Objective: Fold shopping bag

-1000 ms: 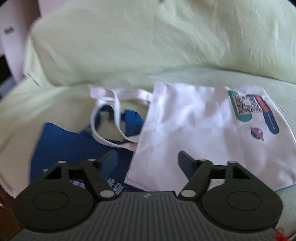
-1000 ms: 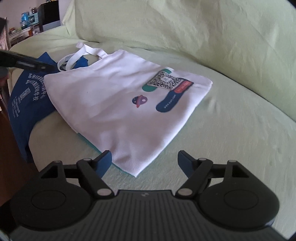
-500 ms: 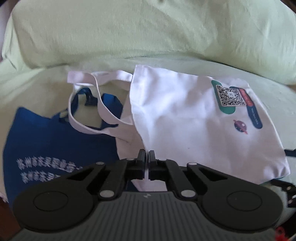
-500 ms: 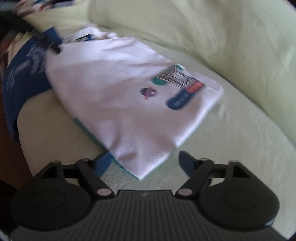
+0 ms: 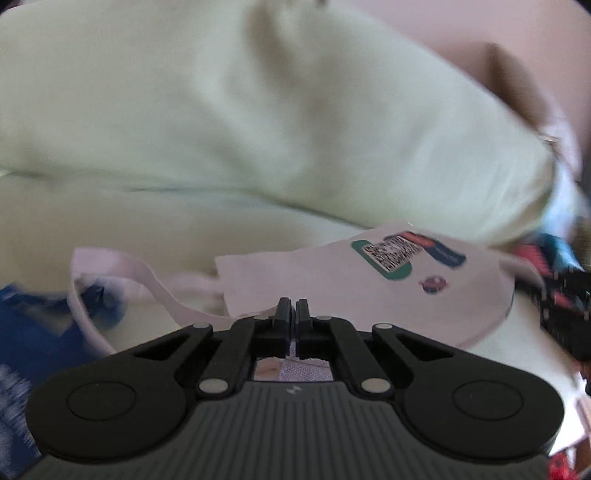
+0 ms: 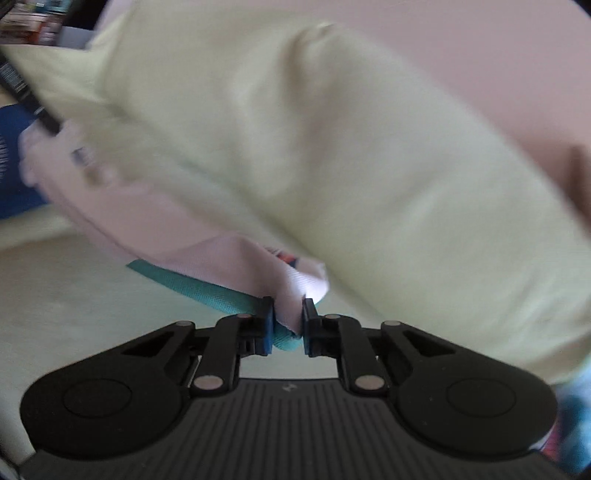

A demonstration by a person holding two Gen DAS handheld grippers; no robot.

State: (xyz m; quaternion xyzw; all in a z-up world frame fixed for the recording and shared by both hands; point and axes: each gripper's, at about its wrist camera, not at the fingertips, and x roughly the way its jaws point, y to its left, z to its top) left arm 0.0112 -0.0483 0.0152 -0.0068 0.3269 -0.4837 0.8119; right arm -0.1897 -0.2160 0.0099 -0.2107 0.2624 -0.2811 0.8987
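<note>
Shopping bag (image 5: 332,280) is being lifted off the sofa (image 5: 184,229): left gripper (image 5: 294,314) clenched on its near edge, right gripper (image 6: 288,325) closing on its corner. Next, I think, carry this edge across.

Home, living-room type: pale green covered sofa (image 5: 258,129) fills the upper frame, plain pinkish wall (image 6: 480,55) upper right, cluttered shelf (image 6: 33,22) top left.
</note>
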